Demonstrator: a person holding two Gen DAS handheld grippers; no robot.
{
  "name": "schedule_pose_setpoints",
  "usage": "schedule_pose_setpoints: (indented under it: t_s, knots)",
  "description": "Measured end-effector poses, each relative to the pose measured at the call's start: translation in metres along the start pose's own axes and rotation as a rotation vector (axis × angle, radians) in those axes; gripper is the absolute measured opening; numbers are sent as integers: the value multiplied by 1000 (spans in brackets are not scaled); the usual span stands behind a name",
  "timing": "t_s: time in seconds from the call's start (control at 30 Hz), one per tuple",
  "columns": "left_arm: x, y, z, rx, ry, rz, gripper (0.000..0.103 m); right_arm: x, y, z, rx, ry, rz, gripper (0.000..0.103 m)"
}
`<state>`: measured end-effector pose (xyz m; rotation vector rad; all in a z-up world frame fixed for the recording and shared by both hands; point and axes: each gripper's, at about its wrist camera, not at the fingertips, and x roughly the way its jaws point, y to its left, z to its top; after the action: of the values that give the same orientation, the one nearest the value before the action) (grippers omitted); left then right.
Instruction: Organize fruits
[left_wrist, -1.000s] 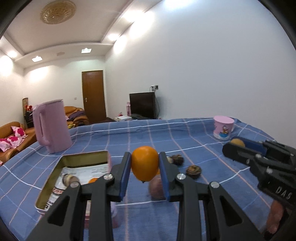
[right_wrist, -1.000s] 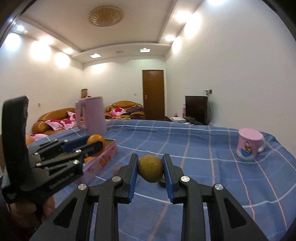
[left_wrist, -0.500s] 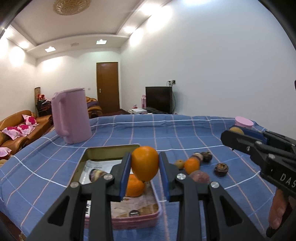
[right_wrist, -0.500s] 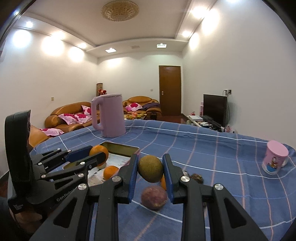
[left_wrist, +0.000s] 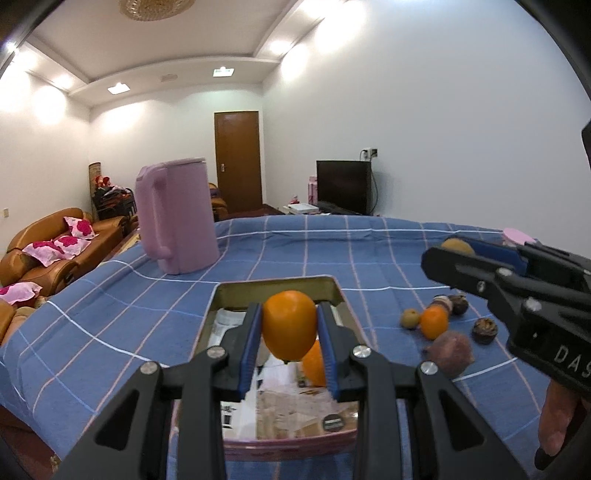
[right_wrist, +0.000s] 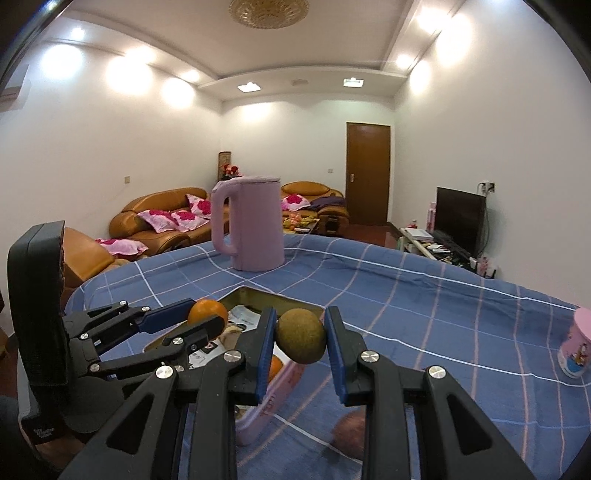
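My left gripper (left_wrist: 290, 334) is shut on an orange (left_wrist: 290, 325) and holds it above the open rectangular tin (left_wrist: 277, 291), which holds another orange (left_wrist: 314, 363). My right gripper (right_wrist: 301, 336) is shut on a brownish-green round fruit (right_wrist: 301, 336) above the tin's right edge (right_wrist: 273, 400). In the right wrist view the left gripper (right_wrist: 207, 319) with its orange shows at the left. In the left wrist view the right gripper (left_wrist: 458, 251) shows at the right. Loose fruits lie on the cloth right of the tin: an orange (left_wrist: 435, 322), a purplish fruit (left_wrist: 452, 353), several small dark ones (left_wrist: 484, 330).
A tall pink jug (left_wrist: 177, 218) stands behind the tin on the blue checked tablecloth (left_wrist: 110, 325). A pink cup (right_wrist: 575, 350) stands at the far right of the table. Sofas, a television and a door lie beyond the table.
Both grippers have risen and moved left over the tin, each still holding its fruit. The tin and jug now sit more central in both views.
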<state>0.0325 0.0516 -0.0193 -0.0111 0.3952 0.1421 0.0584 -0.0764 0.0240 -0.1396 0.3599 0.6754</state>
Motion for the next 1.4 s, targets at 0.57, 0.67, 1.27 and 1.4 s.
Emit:
schedule_pose_setpoints:
  t_s: [0.57, 0.67, 1.27, 1.4]
  knots:
    - [21, 46, -7, -28, 81, 63, 32, 58, 32, -7, -18, 117, 59, 29]
    - [24, 51, -10, -29, 96, 69, 32, 67, 36, -11, -14, 145, 67, 29]
    - [37, 53, -18, -14, 155, 68, 32, 91, 51, -28, -26, 264, 105, 29]
    - [38, 54, -19, -12, 159, 69, 32, 95, 52, -28, -28, 278, 107, 29]
